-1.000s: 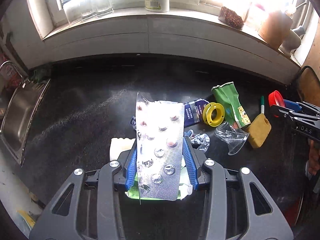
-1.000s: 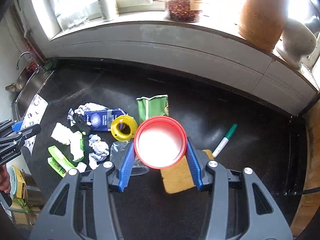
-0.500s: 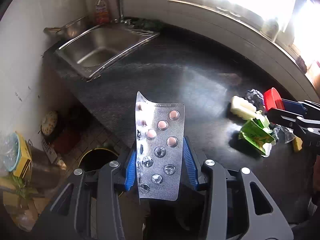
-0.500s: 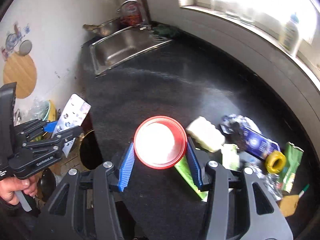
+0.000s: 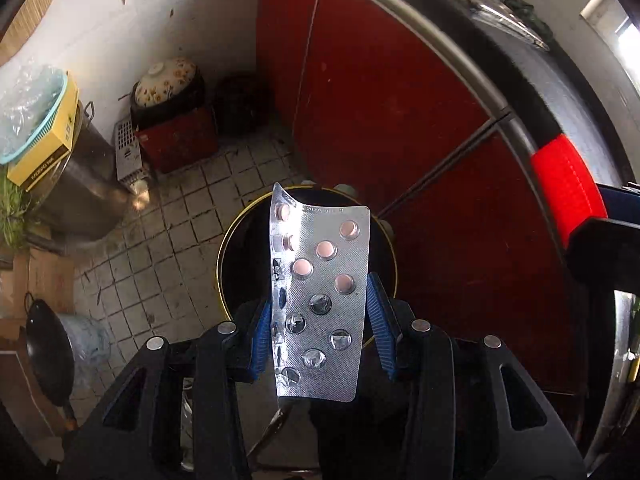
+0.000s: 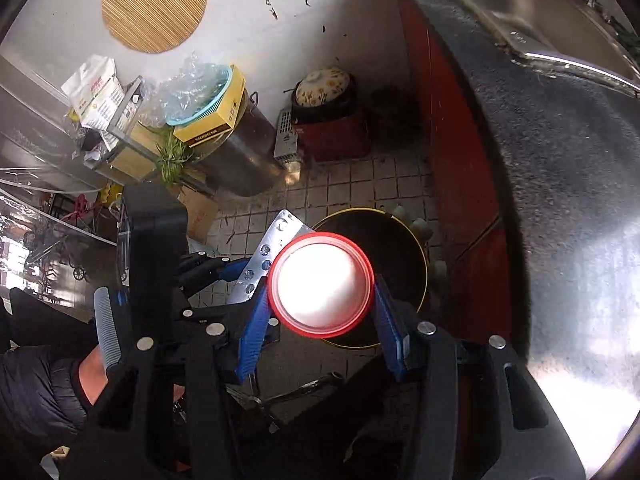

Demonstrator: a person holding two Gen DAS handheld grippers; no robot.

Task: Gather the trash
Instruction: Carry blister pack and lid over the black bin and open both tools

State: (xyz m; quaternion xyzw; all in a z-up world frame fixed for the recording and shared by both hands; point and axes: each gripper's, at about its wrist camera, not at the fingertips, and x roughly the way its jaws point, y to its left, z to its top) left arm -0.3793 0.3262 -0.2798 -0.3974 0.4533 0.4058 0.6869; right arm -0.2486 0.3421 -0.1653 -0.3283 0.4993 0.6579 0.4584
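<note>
My left gripper (image 5: 318, 320) is shut on a silver pill blister pack (image 5: 318, 296) that stands upright between its blue pads. It hangs right above a round black trash bin with a yellow rim (image 5: 240, 232) on the tiled floor. My right gripper (image 6: 320, 312) is shut on a red plastic lid with a white centre (image 6: 322, 284), also over the bin (image 6: 400, 236). In the right wrist view the left gripper (image 6: 240, 270) and its blister pack (image 6: 266, 254) sit just left of the lid. The red lid (image 5: 568, 184) shows at the right edge of the left wrist view.
Red cabinet doors (image 5: 380, 100) under the dark countertop (image 6: 560, 160) stand right of the bin. A steel pot (image 6: 244, 164), a red box with a flowered lid (image 6: 332, 120), a yellow box (image 6: 216, 120), a wok (image 5: 48, 344) and cardboard crowd the floor at left.
Both grippers swung off the countertop, away from the litter there, and dropped to point down over the floor bin. Each kept its hold: blister pack on the left, red lid on the right.
</note>
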